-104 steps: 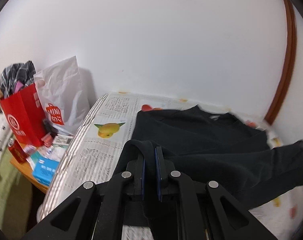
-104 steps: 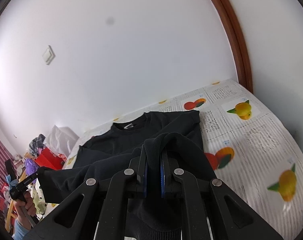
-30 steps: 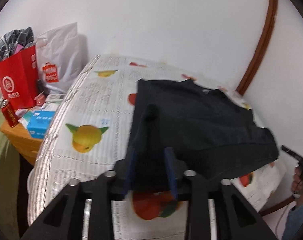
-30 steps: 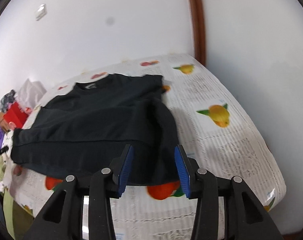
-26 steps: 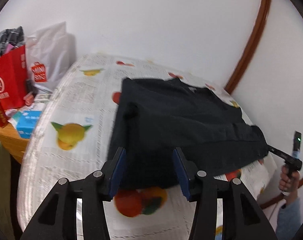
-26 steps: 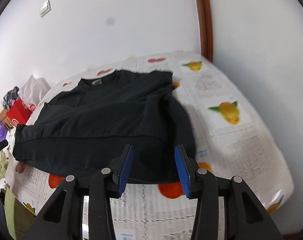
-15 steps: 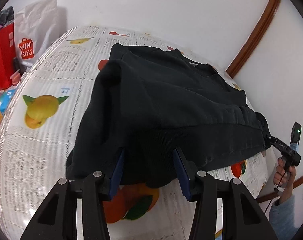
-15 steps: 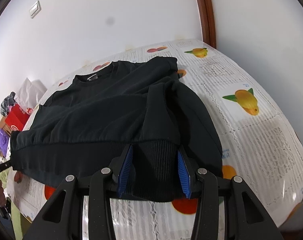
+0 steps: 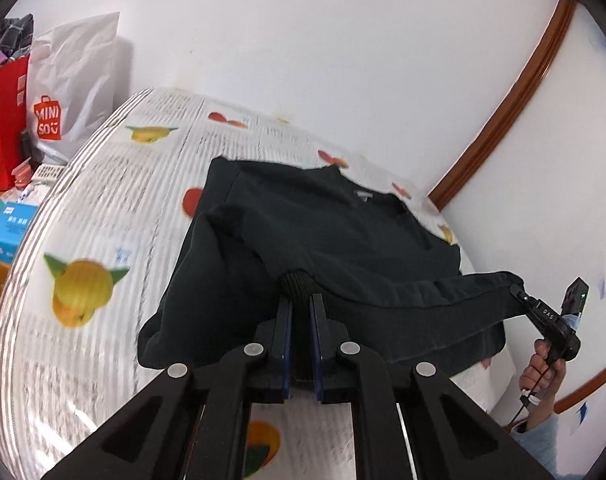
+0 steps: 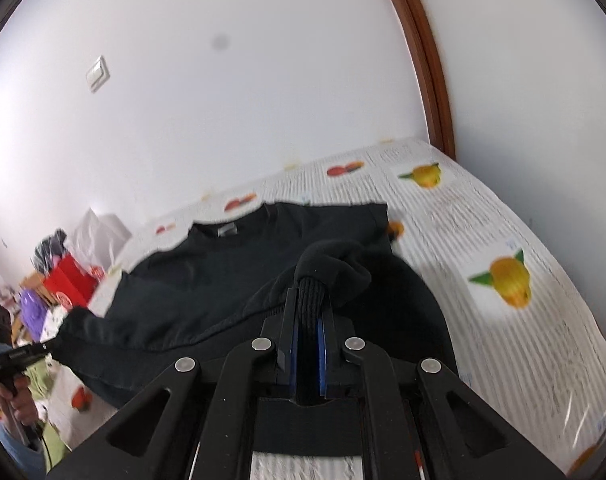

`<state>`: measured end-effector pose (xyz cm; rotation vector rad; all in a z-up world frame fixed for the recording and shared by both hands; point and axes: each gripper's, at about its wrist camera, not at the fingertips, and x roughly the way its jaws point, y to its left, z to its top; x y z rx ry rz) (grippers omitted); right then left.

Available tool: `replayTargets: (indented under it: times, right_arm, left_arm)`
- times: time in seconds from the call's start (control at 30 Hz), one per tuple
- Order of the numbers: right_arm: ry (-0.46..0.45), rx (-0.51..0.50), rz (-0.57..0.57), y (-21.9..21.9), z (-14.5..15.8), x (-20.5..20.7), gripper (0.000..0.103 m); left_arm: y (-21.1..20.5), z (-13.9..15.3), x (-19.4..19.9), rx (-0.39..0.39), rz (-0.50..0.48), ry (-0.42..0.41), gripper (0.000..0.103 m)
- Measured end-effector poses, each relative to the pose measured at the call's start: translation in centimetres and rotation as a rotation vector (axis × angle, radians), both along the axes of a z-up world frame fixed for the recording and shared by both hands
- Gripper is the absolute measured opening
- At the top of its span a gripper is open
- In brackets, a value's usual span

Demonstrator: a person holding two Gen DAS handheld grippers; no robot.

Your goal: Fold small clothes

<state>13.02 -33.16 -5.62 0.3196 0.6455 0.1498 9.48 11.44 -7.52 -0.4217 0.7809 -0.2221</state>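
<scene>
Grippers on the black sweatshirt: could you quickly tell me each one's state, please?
Left gripper: shut on the black sweatshirt's ribbed hem.
Right gripper: shut on the same hem.

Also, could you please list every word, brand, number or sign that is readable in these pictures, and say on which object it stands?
"MINI SOU": on the white plastic bag, in the red bag-shaped logo, left wrist view.
"DAS": on the black handle of the right gripper, seen from the left wrist.
Blue box: white characters, too small to read.
Red paper bag: white marks, unreadable.
Tablecloth: printed text lines, too blurred to read.
Neck label of the black sweater: unreadable.
</scene>
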Motion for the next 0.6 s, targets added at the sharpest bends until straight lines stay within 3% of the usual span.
replayTargets:
  times: [0.1, 0.27, 0.43, 0.6]
  right_arm:
    - [-0.001, 0.032, -0.006, -0.4, 0.4, 1.7, 0.007]
    - [-0.003, 0.031, 0.002, 0.0, 0.8, 3.7, 0.007]
    - [0.001, 0.039, 0.011, 0.2, 0.9, 4.7, 0.007]
    - [-0.006, 0.033, 0.026, 0.3, 1.0, 4.3, 0.007]
  left_arm:
    - [-0.1, 0.6, 1.2, -0.027, -0.011, 0.007, 0.008]
    - [-0.5, 0.6, 2.4, 0.025, -0.03, 0.057, 0.008]
    - [0.0, 1.3, 2.0, -0.012, -0.041, 0.06, 0.008]
    - [-0.7, 1.4, 1.1, 0.048, -0.044, 0.063, 0.008]
